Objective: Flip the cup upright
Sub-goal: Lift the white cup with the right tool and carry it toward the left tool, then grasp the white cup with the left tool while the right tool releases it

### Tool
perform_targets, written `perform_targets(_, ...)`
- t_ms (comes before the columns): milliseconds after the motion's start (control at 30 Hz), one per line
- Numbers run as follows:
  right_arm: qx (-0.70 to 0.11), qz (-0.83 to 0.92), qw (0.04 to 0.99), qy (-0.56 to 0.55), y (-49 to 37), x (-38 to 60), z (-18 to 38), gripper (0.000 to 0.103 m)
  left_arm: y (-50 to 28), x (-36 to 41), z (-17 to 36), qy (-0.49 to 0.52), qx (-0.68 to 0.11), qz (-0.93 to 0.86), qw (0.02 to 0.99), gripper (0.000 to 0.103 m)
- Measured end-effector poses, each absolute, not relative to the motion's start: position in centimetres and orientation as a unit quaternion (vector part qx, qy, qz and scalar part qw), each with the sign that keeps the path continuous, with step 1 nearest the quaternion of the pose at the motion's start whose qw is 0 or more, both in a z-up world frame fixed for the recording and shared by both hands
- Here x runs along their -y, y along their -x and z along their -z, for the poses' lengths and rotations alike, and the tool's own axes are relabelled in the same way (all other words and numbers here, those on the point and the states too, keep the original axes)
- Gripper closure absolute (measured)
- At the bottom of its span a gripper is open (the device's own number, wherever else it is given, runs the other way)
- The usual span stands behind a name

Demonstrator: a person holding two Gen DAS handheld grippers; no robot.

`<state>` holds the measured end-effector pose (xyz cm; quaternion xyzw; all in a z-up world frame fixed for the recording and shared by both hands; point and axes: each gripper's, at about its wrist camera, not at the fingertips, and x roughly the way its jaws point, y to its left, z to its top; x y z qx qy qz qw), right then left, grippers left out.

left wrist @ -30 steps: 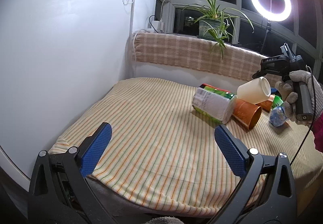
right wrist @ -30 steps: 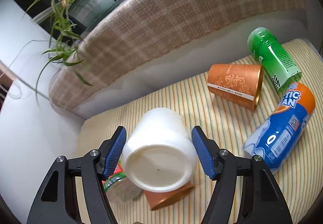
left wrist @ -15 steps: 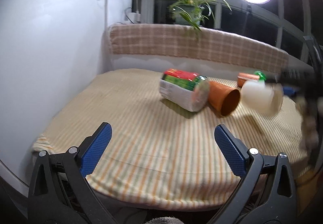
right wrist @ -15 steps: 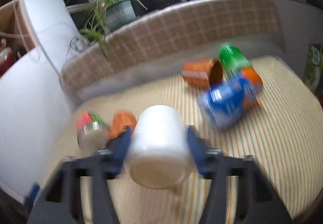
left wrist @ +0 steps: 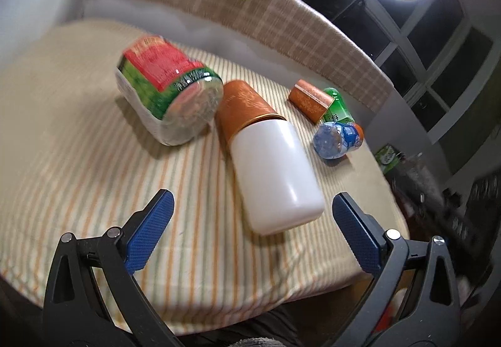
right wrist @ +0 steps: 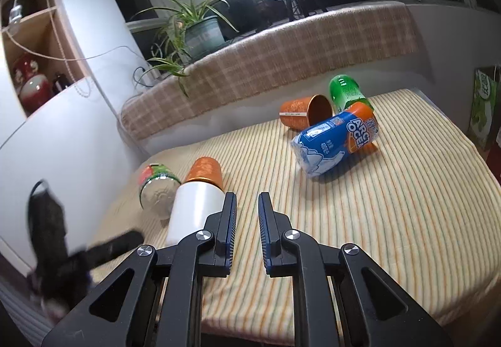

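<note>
The white cup (left wrist: 274,173) lies on its side on the striped cloth, its mouth toward the orange cup (left wrist: 244,107) behind it, its closed base toward me. It also shows in the right wrist view (right wrist: 195,209). My left gripper (left wrist: 250,232) is open and empty, its fingers either side of the cup's base, a little short of it. My right gripper (right wrist: 247,228) is nearly closed with a narrow gap and holds nothing; it is just right of the white cup. The left gripper shows blurred in the right wrist view (right wrist: 62,253).
A red-green jar (left wrist: 169,95) lies left of the orange cup. A second orange cup (right wrist: 305,112), a green bottle (right wrist: 347,93) and a blue-orange bottle (right wrist: 336,143) lie at the back right. A plaid-covered ledge (right wrist: 281,62) with a potted plant (right wrist: 197,34) runs behind.
My right gripper carried the white cup down and left, let it go on the cloth and closed up. My left gripper swung in close behind the cup.
</note>
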<state>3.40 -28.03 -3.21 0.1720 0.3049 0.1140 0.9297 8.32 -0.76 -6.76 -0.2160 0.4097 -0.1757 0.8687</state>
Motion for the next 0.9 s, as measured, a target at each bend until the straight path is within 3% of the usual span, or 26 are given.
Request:
perform_targets(100,-0.311,-0.116,0.928,-0.169,-2.8,28.5,3.3,0.090,-9.8,0.4,7.2,0.249,-0.435,0.185,0.845,0.000)
perform_targets(167,-0.313,-0.115,0.929,-0.162,-2.2,28.8,3.3,0.083,-10.7,0.3,7.5,0.262,-0.449,0.184,0.834,0.000)
perform_targets(233,-0.313,-0.110,0.930,-0.158,-1.6,29.0,3.5,0.046,-11.7,0.4,7.8,0.272,-0.465,0.188,0.821,0.000)
perform_targets(300,-0.306,-0.108,0.932,-0.159,-0.9,29.3,3.5,0.031,-12.4,0.9,7.9,0.273,-0.478,0.188,0.813,0.000)
perform_targets(733,-0.323,-0.090,0.924,-0.186,0.4,32.2,5.0,0.030,-15.7,3.2,9.7,0.259,-0.530,0.179,0.788,0.002)
perform_targets(900,-0.329,-0.083,0.922,-0.189,0.5,32.7,5.5,0.030,-16.0,3.6,10.1,0.264,-0.538,0.181,0.780,0.015)
